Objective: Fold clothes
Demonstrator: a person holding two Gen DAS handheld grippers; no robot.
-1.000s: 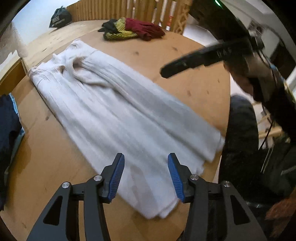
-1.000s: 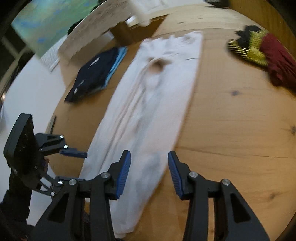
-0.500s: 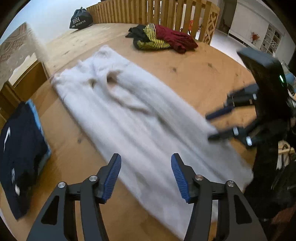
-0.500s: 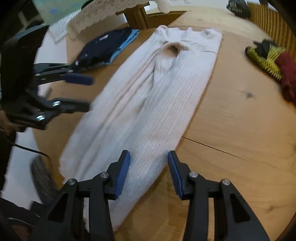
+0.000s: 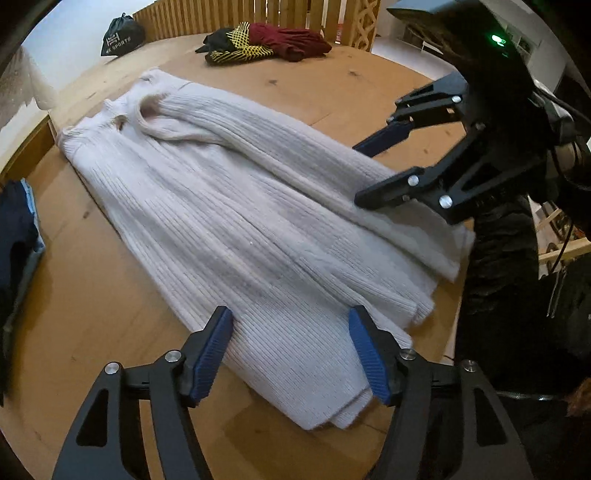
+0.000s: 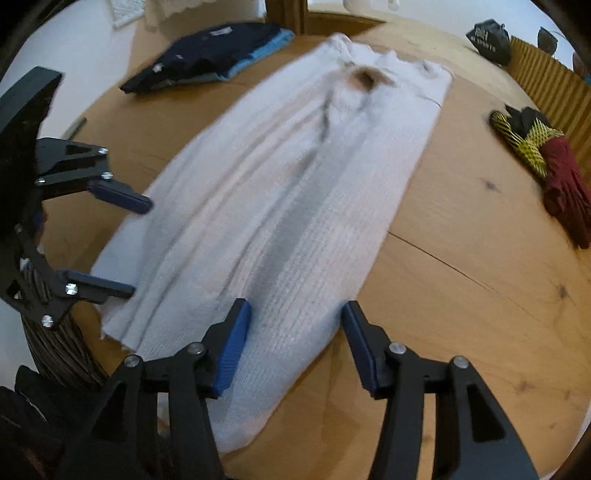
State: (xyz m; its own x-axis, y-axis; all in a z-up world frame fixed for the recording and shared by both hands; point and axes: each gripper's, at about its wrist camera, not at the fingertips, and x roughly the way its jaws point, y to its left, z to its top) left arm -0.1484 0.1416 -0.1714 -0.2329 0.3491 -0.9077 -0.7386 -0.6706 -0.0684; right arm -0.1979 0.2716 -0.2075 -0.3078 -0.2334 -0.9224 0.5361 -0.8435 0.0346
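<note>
A white ribbed knit garment (image 5: 236, 206) lies lengthwise on the round wooden table (image 5: 92, 302), folded into a long strip with its collar at the far end. My left gripper (image 5: 291, 350) hovers open over the near hem on one side. The right gripper (image 6: 291, 339) stands open over the hem (image 6: 280, 332) on the other side. Each gripper shows in the other's view: the right gripper (image 5: 373, 173) is at the garment's right edge in the left wrist view, the left gripper (image 6: 129, 247) at its left edge in the right wrist view. Nothing is held.
A dark navy and blue folded pile (image 6: 210, 55) lies at the table's edge beside the garment. A heap of red, yellow and black clothes (image 5: 266, 44) sits at the far side by a wooden railing. A black bag (image 5: 122, 35) rests further back. A person's dark clothing (image 5: 517, 295) is at the near table edge.
Both grippers have moved closer to the garment's near hem and now flank it from either side. The garment lies in the same place.
</note>
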